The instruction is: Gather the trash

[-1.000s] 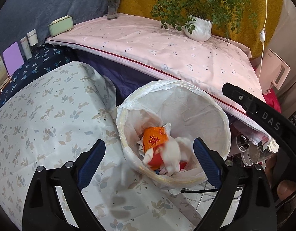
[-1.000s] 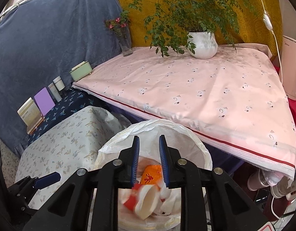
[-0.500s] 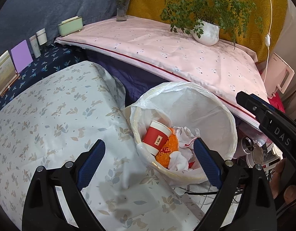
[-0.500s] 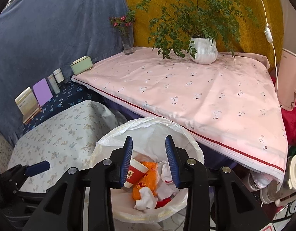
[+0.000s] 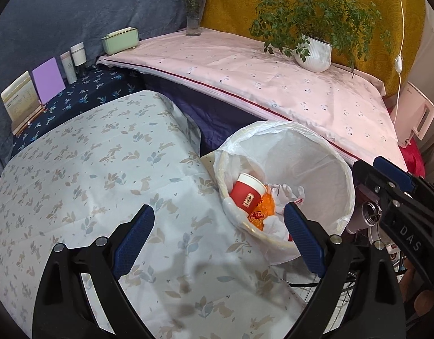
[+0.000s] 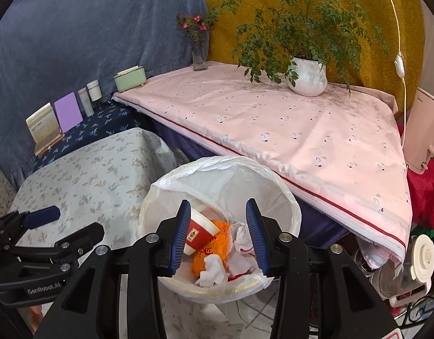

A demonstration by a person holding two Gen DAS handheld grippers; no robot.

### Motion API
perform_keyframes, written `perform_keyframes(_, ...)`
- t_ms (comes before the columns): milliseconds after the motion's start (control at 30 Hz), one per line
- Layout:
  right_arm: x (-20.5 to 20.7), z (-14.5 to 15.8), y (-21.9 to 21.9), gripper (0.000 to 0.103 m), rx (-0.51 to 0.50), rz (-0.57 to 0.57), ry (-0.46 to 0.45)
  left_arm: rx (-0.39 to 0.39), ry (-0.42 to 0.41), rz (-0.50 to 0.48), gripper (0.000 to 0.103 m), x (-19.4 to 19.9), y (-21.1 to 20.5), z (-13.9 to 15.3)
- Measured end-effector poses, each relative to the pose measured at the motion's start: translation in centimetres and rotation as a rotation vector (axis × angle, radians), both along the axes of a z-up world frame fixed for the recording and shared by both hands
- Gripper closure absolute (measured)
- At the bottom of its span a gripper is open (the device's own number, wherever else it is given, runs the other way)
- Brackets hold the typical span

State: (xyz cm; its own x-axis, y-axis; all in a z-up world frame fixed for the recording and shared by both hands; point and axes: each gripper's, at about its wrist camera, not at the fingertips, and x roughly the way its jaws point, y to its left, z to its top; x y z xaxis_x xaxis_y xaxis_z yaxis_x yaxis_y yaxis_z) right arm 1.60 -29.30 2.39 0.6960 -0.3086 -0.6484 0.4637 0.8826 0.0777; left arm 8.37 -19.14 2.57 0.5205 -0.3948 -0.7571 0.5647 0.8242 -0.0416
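A round trash bin with a white liner [image 5: 315,152] [image 6: 262,178] stands beside the low table. Inside lie a red paper cup [image 5: 248,193] [image 6: 198,233], an orange wrapper [image 5: 263,212] [image 6: 210,250] and crumpled white tissues [image 5: 286,192] [image 6: 214,269]. My left gripper [image 5: 218,240] is open and empty above the table edge, left of the bin. My right gripper [image 6: 218,234] is open and empty, directly above the bin. It also shows at the right edge of the left wrist view [image 5: 386,175].
The low table wears a leaf-print cloth [image 5: 90,175]. A higher table with a pink cloth [image 6: 287,118] carries a potted plant [image 6: 307,76], a flower vase [image 6: 198,53] and a green box [image 6: 131,79]. Cards and jars [image 6: 67,110] stand at the left. Appliances [image 6: 406,271] crowd the floor at right.
The red cup dropped from my right gripper into the bin and settled on the trash. The right jaws opened wider. Both grippers pulled back and up from the bin.
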Motion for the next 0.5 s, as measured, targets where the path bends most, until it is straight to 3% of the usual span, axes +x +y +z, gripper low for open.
perform_keyframes(500, -1.8, -1.1, 4.1, 0.040, -0.026, 0.043, 0.060, 0.036, -0.032, 0.062, 0.014, -1.9, 2.9, -0.9)
